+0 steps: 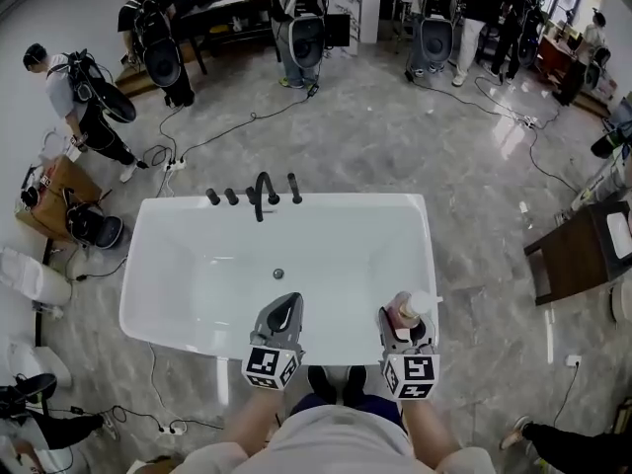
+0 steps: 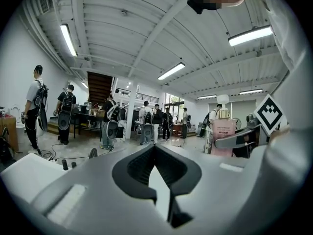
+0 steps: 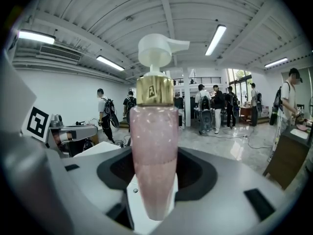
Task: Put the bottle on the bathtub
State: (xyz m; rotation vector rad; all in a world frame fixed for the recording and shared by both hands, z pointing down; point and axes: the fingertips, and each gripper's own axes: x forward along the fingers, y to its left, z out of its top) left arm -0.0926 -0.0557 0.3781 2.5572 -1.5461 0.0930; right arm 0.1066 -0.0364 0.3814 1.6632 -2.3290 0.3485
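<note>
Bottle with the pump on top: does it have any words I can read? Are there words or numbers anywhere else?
On the gold collar of the bottle: one small square emblem, too blurred to read as a letter.
On the label seen in the left gripper view: lines of print, too small to read.
On the marker cubes: black-and-white square patterns, no words or numbers.
Nothing else can be read.

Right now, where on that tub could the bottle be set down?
Bare: the tub rim's far right corner beside the taps, and both side rims. Crowded: the far rim's middle, around the taps.
</note>
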